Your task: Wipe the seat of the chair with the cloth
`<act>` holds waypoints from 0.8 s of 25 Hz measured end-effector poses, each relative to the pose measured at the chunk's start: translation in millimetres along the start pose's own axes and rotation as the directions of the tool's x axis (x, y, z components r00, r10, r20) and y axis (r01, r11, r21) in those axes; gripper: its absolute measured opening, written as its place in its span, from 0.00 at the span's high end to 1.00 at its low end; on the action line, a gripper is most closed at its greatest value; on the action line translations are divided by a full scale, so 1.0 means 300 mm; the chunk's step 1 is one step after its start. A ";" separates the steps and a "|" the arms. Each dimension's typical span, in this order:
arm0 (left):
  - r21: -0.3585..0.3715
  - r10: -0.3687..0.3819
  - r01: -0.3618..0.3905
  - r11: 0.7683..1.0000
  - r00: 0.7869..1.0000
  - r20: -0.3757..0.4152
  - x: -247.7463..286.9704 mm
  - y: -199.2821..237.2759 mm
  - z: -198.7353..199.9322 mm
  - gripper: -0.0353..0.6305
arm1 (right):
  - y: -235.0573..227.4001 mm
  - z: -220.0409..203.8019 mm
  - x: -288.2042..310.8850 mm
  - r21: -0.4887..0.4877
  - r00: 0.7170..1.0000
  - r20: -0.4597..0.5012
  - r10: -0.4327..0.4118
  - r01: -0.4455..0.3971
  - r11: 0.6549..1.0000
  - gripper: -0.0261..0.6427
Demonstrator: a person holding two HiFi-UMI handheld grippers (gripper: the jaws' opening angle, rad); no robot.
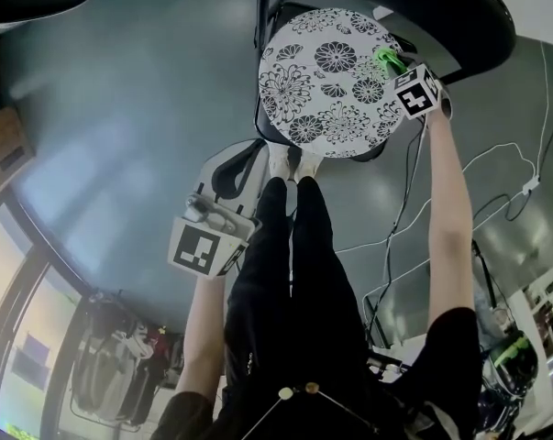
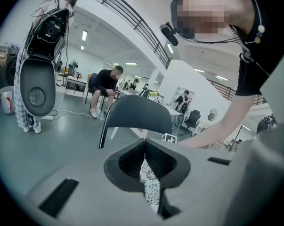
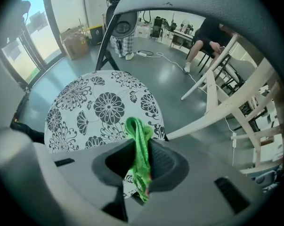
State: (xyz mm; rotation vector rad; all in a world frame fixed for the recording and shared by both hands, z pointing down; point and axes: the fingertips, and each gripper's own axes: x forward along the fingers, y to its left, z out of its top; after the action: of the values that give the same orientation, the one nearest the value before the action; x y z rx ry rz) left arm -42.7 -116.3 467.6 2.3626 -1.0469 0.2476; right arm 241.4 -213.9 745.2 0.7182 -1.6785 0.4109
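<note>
right gripper [image 3: 141, 166]: its two dark ribbed fingers [image 3: 166, 161] are clamped on a bright green knitted cloth [image 3: 139, 142]. the cloth sits in the middle of the pinch. a folded loop pokes out past the fingertips and a short end hangs below them. just behind the loop lies the round white chair seat with black flower print [image 3: 101, 105], and the loop overlaps its near rim.

head view: the right gripper [image 1: 395, 70] is at the right edge of the seat [image 1: 326, 85], with the cloth [image 1: 387, 60] over the printed rim. whether the cloth presses on the seat cannot be told.

left gripper [image 2: 144, 147]: fingers [image 2: 163, 159] closed against each other, nothing between them. a strip of the flower print shows through the slit below where they meet. in the head view the left gripper [image 1: 230, 177] is beside the person's black trousers [image 1: 294, 273], apart from the seat and pointing towards it. white shoes [image 1: 293, 163] stand just beside the seat's near rim.

beyond: the black curved chair backrest [image 1: 395, 3] [image 2: 138, 114] rises behind the seat. the glossy grey floor [image 1: 120, 108] carries thin white cables [image 1: 496, 168] on the right. far off in the left gripper view, a person in dark clothes [image 2: 104, 84] sits.
</note>
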 end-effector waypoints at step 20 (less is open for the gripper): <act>-0.037 -0.015 0.016 0.999 0.999 0.032 0.010 -0.037 0.019 0.94 | 0.629 -0.269 -0.112 -0.014 0.969 -0.020 0.246 -0.246 0.969 0.83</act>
State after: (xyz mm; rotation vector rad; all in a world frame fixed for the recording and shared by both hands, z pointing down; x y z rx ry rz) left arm -32.9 -115.2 459.7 2.3473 -1.0388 0.1834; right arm 181.5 -14.9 752.6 0.4929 -1.7585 0.5753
